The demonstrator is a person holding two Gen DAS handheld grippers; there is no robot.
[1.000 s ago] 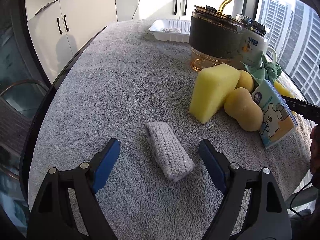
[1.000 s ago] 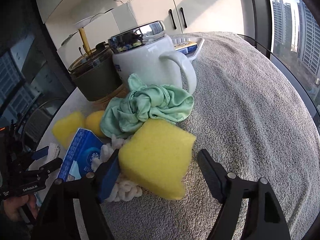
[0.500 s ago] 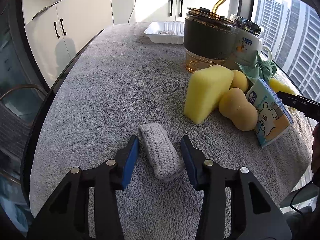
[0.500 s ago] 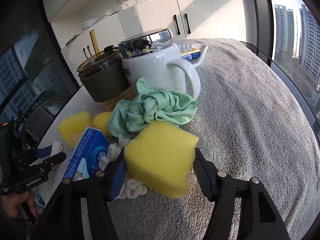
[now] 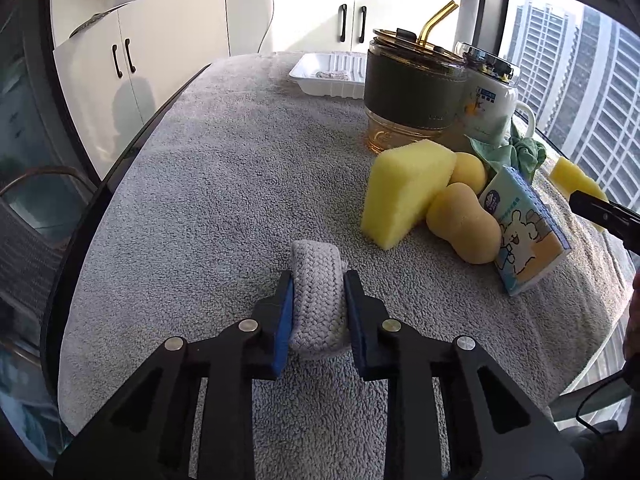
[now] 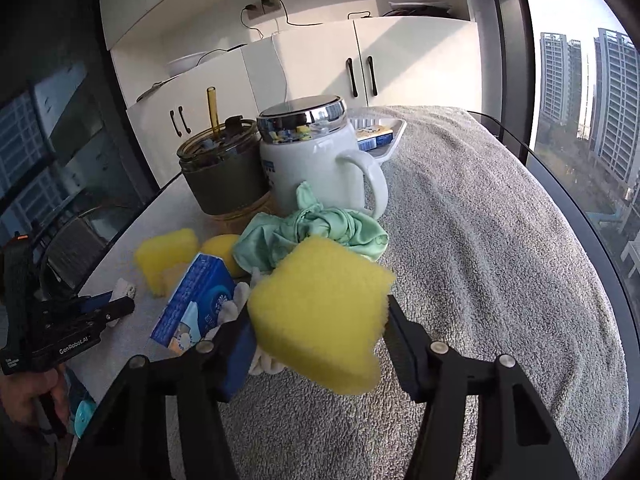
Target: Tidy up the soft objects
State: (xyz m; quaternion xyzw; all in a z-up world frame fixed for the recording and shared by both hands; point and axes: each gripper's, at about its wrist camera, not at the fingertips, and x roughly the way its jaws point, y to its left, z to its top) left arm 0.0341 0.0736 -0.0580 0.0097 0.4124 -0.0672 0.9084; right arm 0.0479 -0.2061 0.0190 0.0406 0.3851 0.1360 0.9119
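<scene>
Towel [image 5: 208, 168] bare left; mugs [image 5: 416, 92] crowd right.

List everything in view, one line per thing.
Rope roll: 1, grey, between the left gripper's pads.
Sponges: 2, yellow, one wedge by the tumbler, one block in the right gripper.
Peanut sponge: 1, yellow, beside the wedge.
Ball: 1, yellow, behind the peanut sponge.
Tissue pack: 1, blue, right of the peanut sponge.
Cloth: 1, green, against the mug.
Mug: 1, white, steel lid.
Tumbler: 1, amber, dark sleeve.
Tray: 1, white, far end.
Towel: 1, grey, covers the table.
Left gripper: shut on the roll.
Right gripper: closing on the block.
</scene>
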